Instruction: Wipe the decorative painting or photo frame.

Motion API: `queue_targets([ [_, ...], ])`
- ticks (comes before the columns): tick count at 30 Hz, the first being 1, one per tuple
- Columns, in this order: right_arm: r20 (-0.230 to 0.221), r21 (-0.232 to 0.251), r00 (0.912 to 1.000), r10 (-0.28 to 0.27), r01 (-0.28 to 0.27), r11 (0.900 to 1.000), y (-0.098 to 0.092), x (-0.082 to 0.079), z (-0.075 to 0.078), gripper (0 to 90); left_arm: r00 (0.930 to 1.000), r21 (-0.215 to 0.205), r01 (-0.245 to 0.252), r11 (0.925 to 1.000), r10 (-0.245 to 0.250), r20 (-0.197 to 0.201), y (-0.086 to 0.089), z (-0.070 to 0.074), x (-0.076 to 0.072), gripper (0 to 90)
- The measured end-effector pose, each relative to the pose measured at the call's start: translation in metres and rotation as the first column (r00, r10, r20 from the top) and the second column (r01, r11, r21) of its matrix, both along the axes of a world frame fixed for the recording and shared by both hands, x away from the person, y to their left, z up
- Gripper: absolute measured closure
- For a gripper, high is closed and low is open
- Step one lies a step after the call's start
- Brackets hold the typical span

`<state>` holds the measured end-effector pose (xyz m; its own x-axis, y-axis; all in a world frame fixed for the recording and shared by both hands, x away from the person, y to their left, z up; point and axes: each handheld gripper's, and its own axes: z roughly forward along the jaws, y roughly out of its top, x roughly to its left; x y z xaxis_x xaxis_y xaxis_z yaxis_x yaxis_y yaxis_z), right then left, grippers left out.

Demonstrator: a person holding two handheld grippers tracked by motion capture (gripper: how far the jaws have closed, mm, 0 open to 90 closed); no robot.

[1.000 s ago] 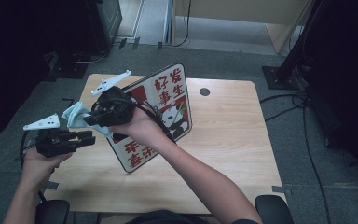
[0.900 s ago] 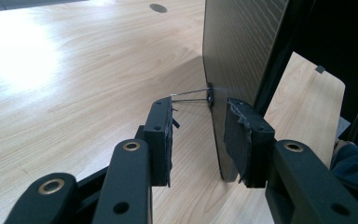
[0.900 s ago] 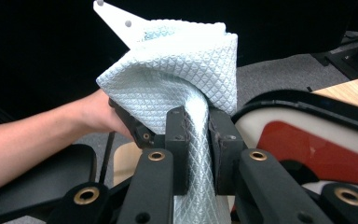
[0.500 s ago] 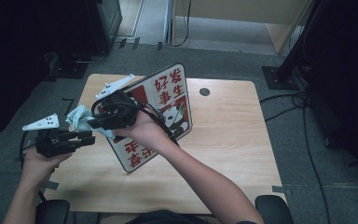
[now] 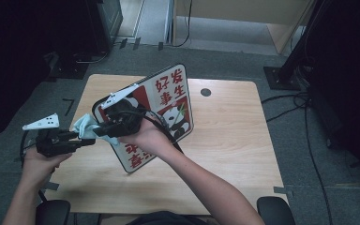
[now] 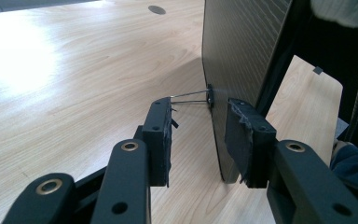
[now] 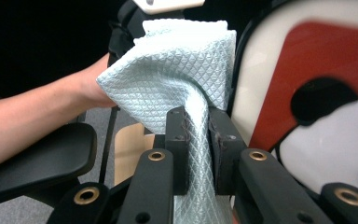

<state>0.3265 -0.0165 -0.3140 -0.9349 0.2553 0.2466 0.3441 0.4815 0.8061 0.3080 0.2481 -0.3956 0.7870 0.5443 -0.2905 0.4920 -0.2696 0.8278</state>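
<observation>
- The right gripper (image 7: pixel 197 135) is clamped tight on a pale blue cloth (image 7: pixel 177 74); the fabric runs down between the two black padded jaws in the right gripper view.
- The cloth has a fine diamond-quilted weave, soft and folded over on itself, bunched into a rounded wad above the jaws.
- In the high view the cloth (image 5: pixel 86 125) sits at the left edge of the panda board (image 5: pixel 168 101), between the two grippers.
- The panda board is a flat panel with rounded corners and a dark rim, standing tilted on its lower edge on the table (image 5: pixel 234 136). Its face is glossy white and red, with red characters and a panda figure.
- The back of the board (image 6: pixel 242 42) is dark with a faint woodgrain texture; a thin wire stand (image 6: pixel 191 97) juts from it.
- The left gripper (image 6: pixel 199 135) straddles the board's edge: its right pad, wrapped in frayed black tape, lies against the board's far side, while the left pad stands apart from the back. Whether it truly pinches the board I cannot tell.
- The table is light wood laminate, smooth and shiny, with a round dark grommet (image 5: pixel 206 92) near its far side.
</observation>
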Motion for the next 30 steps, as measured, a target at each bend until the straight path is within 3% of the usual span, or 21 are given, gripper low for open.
queue_targets([
  [15,-0.051,-0.013,0.9987,0.000,0.000,1.000,-0.007,-0.005,-0.031,80.6,0.9999,0.006,0.010,0.9999,-0.010,0.001,-0.003,0.000,0.003,61.4],
  [30,-0.070,-0.032,0.9976,0.002,-0.004,0.999,-0.013,-0.012,-0.059,80.6,0.9997,0.015,0.023,0.9996,-0.023,0.001,-0.005,-0.001,0.004,61.2],
])
